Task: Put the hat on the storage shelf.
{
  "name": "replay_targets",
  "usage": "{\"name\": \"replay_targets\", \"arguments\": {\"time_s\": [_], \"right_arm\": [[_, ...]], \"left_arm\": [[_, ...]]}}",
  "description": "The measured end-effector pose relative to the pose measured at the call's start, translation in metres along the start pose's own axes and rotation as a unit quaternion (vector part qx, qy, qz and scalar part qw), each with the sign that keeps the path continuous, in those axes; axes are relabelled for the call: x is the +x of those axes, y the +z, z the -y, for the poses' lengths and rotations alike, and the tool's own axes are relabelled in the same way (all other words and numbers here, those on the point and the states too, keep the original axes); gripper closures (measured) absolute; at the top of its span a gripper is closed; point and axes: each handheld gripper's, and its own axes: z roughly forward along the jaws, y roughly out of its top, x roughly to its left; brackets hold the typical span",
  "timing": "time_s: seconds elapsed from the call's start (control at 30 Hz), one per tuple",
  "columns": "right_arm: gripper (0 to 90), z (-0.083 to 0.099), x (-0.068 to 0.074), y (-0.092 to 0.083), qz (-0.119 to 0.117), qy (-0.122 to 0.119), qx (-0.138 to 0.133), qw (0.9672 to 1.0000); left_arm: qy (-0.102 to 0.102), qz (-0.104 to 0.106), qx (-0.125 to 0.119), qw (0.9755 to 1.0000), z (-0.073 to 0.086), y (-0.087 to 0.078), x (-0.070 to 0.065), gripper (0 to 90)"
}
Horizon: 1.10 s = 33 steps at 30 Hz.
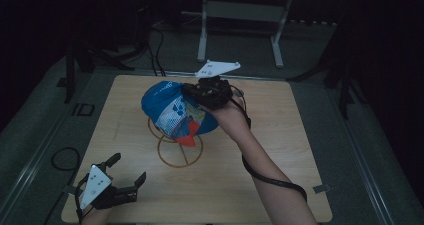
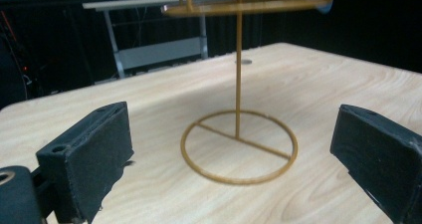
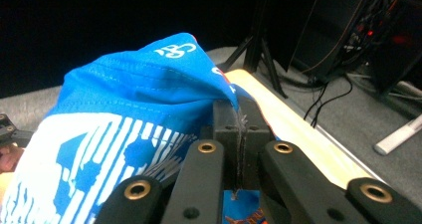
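Note:
A blue cap (image 1: 170, 110) with white print and a red brim rests on top of a gold wire stand (image 1: 180, 152) in the middle of the wooden table (image 1: 280, 135). My right gripper (image 1: 200, 92) reaches the cap from the right and is shut on a fold of its blue fabric (image 3: 149, 94), pinched between the jaws of the right gripper (image 3: 241, 122). My left gripper (image 1: 129, 168) sits low at the table's front left, open with nothing between its jaws. In the left gripper view its pads (image 2: 89, 154) frame the stand's ring base (image 2: 239, 147) and thin pole (image 2: 239, 74) farther off.
A grey metal frame (image 1: 240, 25) stands on the floor beyond the table. Cables (image 1: 65, 157) lie on the floor at the left. Bare wood stretches to the right of the stand and along the front edge.

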Motion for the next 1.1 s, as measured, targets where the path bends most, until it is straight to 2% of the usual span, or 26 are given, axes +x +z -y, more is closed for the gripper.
{"name": "replay_targets", "arguments": {"time_s": [0.13,0.23,0.33,0.43,0.5,0.57,0.77,0.93,1.1], "right_arm": [[89.4,0.005,-0.002,0.011,-0.008,0.006,0.013,0.9999],[89.2,0.008,-0.002,0.016,-0.021,0.013,0.016,0.9996],[89.0,0.009,0.000,0.019,-0.026,0.009,0.022,0.9994],[88.8,0.010,0.000,0.020,-0.027,0.009,0.022,0.9994],[88.7,0.011,-0.001,0.020,-0.018,0.011,0.024,0.9995],[87.6,0.012,-0.003,0.018,-0.022,0.015,0.021,0.9994],[72.9,0.015,-0.006,0.018,-0.032,0.018,0.018,0.9992],[59.9,0.016,-0.007,0.021,-0.025,0.027,0.018,0.9992],[55.4,0.019,-0.010,0.020,-0.019,0.030,0.023,0.9991]], "left_arm": [[0.000,0.006,0.014,0.9999,0.008,0.001,-0.003,3.2],[-0.005,0.008,0.015,0.9998,0.010,0.002,-0.002,3.2],[-0.007,0.009,0.017,0.9998,0.011,0.001,-0.001,3.2],[-0.008,0.008,0.020,0.9997,0.013,0.001,-0.001,3.2],[-0.009,0.009,0.022,0.9997,0.014,0.000,0.000,3.8],[-0.011,0.009,0.021,0.9997,0.015,0.000,0.001,3.9],[-0.015,0.010,0.026,0.9995,0.017,0.001,0.004,3.9],[-0.016,0.009,0.025,0.9995,0.018,0.002,0.005,3.9],[-0.017,0.011,0.025,0.9995,0.019,0.002,0.006,3.9]]}}
